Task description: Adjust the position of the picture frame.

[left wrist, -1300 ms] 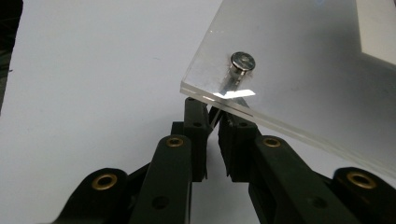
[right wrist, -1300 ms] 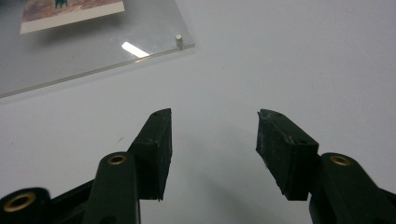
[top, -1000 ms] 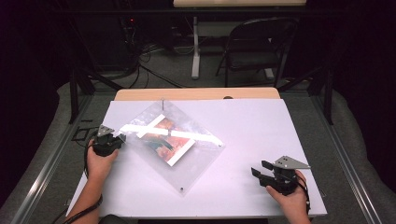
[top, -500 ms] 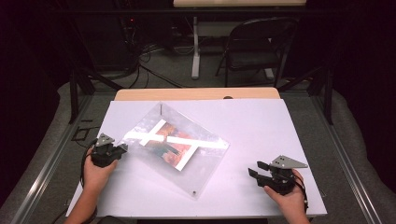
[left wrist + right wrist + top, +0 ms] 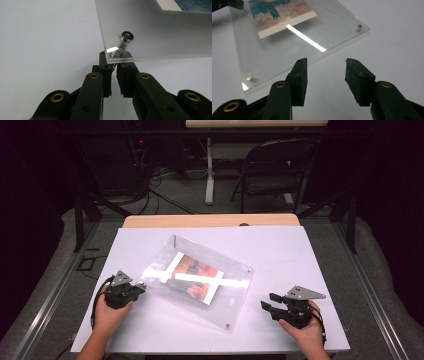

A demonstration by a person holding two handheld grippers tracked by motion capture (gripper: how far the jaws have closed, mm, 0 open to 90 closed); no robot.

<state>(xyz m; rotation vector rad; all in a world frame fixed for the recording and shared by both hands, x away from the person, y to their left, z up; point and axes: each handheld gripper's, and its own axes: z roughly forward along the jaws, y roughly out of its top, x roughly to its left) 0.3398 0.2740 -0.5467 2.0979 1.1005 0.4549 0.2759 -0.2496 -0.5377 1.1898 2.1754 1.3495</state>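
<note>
A clear acrylic frame [image 5: 165, 265] [image 5: 274, 50] with a colourful picture [image 5: 197, 276] inside lies askew on the white table [image 5: 310, 255]. My left gripper [image 5: 141, 285] [image 5: 113, 65] is at its left corner. It is shut on the corner bolt [image 5: 127, 36] that runs through the plate [image 5: 155, 32]. My right gripper [image 5: 267, 302] [image 5: 325, 72] rests near the frame's near right corner, apart from it. Its jaws stand apart and have just been closing, with nothing between them. Small bolts [image 5: 359, 27] [image 5: 250, 78] sit in two other corners.
The white board ends in a wooden table strip [image 5: 210, 221] at the back. Beyond it stand a folding chair [image 5: 275, 170] and cables [image 5: 150, 190] on the dark floor. Bare white surface lies right of the frame and along the front edge.
My left hand has drawn toward the near edge with the frame's corner. The frame has swung and slid nearer and to the right. The right hand has stayed put.
</note>
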